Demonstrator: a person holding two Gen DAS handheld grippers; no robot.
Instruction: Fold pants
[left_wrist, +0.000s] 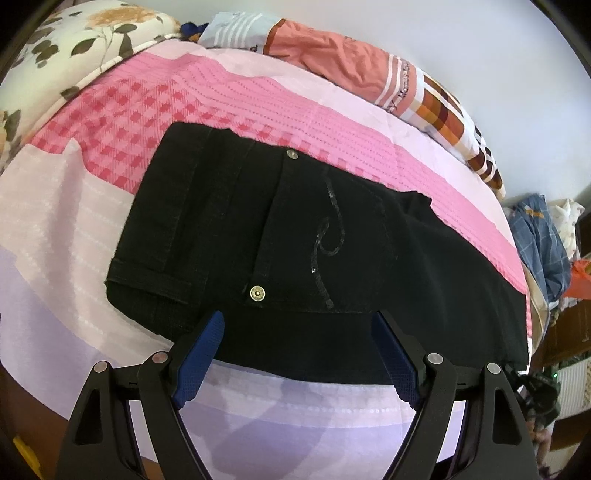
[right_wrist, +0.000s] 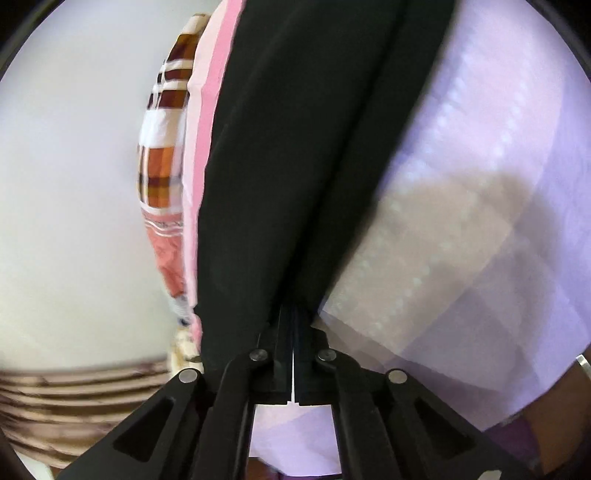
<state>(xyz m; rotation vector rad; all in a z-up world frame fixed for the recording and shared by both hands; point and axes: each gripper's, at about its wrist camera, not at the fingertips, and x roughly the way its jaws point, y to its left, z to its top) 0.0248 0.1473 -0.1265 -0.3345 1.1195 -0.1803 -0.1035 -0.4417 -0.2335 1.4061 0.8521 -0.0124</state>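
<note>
Waistband rivets show only in the left wrist view: black denim pants (left_wrist: 280, 236) on the pink-and-lilac bed (left_wrist: 55, 229), at 12 o'clock from the wide-open left hand-held gripper (left_wrist: 297, 332). Right hand-held gripper (right_wrist: 293, 314) pinches their fabric, jaws closed.

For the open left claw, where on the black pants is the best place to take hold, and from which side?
Probably the near folded edge of the pants, between the open left claw's pads, coming from the bed's near side. That edge lies flat on the bedspread, thick enough to pinch. The right claw is already shut on the cloth.
</note>
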